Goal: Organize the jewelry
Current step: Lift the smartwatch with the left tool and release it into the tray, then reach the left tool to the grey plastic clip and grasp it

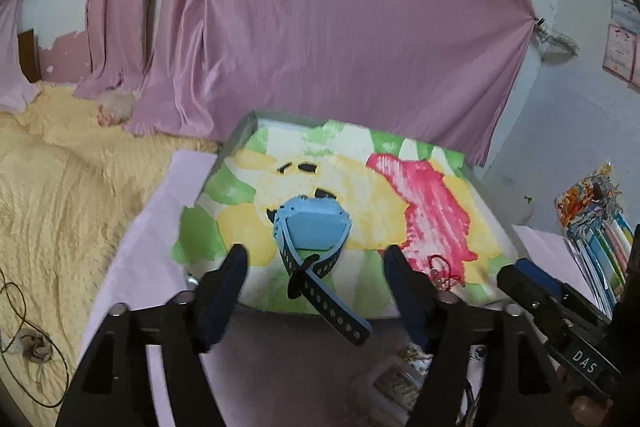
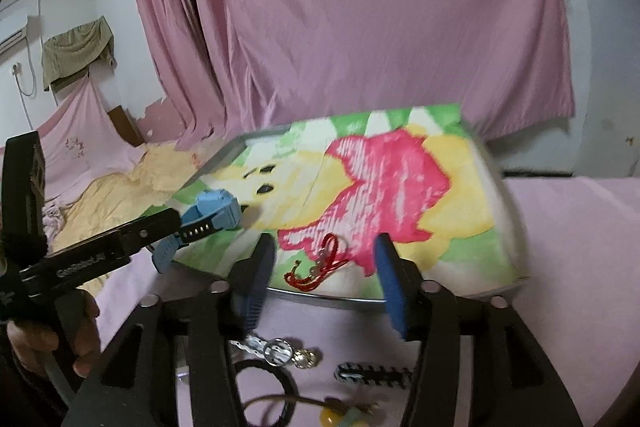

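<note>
The left claw (image 1: 316, 259) is standing with its 2 fingers apart, straddling the light blue plastic wristwatch with a perforated rubber strap (image 1: 314, 227). The watch is lying on the flat tray lined with a green, yellow and pink printed cloth (image 1: 492, 227), near its front edge, the strap tail overhanging that edge. The case is judged rigid and light, the strap limp; taking hold across the case is advised. The right claw (image 2: 326, 253), fingers also apart, is hovering around the thin red cord bracelet (image 2: 320, 263), which is judged soft and snag-prone.
</note>
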A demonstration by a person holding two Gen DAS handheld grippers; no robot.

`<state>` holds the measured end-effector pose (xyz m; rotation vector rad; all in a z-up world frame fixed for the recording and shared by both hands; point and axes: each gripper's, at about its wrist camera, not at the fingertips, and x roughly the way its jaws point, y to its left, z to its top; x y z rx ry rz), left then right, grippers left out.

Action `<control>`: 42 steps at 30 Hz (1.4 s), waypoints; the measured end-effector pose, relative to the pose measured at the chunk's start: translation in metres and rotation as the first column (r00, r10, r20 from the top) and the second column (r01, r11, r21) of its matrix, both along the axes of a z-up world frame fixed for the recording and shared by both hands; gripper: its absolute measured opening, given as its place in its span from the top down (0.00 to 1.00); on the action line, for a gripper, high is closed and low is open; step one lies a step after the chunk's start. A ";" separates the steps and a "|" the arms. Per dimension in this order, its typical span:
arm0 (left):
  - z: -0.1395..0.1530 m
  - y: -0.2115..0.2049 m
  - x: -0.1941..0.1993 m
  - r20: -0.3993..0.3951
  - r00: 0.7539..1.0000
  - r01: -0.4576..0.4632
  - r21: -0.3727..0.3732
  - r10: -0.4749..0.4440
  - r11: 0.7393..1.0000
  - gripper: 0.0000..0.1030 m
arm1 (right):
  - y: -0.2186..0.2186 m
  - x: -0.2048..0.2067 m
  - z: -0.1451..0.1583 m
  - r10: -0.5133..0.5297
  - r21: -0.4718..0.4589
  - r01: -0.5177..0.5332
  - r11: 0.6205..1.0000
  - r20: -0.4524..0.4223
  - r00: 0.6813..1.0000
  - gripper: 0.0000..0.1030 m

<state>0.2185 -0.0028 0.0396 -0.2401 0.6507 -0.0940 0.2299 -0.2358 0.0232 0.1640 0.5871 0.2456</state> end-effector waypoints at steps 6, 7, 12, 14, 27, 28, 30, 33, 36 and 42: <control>0.016 0.002 -0.044 0.155 0.986 -0.064 0.010 0.062 0.998 0.00 | -0.011 -0.042 0.019 -0.047 -0.034 0.052 0.998 0.127 0.991 0.19; 0.017 0.001 -0.047 0.165 0.984 -0.069 0.012 0.066 0.998 0.00 | -0.013 -0.050 0.021 -0.051 -0.034 0.056 0.998 0.143 0.988 0.16; 0.019 -0.004 -0.075 0.231 0.971 -0.074 0.048 0.061 0.996 0.00 | -0.017 -0.083 0.029 -0.073 -0.043 0.084 0.996 0.213 0.974 0.14; 0.020 -0.005 -0.087 0.254 0.966 -0.076 0.066 0.057 0.995 0.00 | -0.016 -0.099 0.031 -0.082 -0.065 0.101 0.993 0.249 0.965 0.06; 0.004 -0.002 -0.131 0.259 0.965 -0.075 0.091 0.049 0.993 0.00 | -0.016 -0.153 0.022 -0.083 -0.116 0.125 0.985 0.312 0.946 0.04; 0.002 -0.001 -0.132 0.253 0.966 -0.073 0.093 0.048 0.993 0.00 | -0.017 -0.154 0.020 -0.086 -0.118 0.127 0.985 0.303 0.949 0.03; -0.004 0.000 -0.133 0.234 0.971 -0.068 0.093 0.044 0.993 0.00 | -0.018 -0.153 0.016 -0.091 -0.117 0.128 0.985 0.283 0.955 0.02; -0.010 0.001 -0.137 0.212 0.976 -0.062 0.089 0.042 0.994 0.00 | -0.020 -0.153 0.009 -0.096 -0.118 0.129 0.985 0.250 0.964 0.02; -0.016 0.002 -0.137 0.183 0.982 -0.051 0.083 0.036 0.995 0.00 | -0.020 -0.152 0.003 -0.103 -0.131 0.134 0.982 0.221 0.970 0.02; -0.025 0.001 -0.130 0.115 0.993 -0.021 0.063 0.014 0.998 0.00 | -0.022 -0.145 -0.007 -0.100 -0.130 0.119 0.984 0.143 0.985 0.02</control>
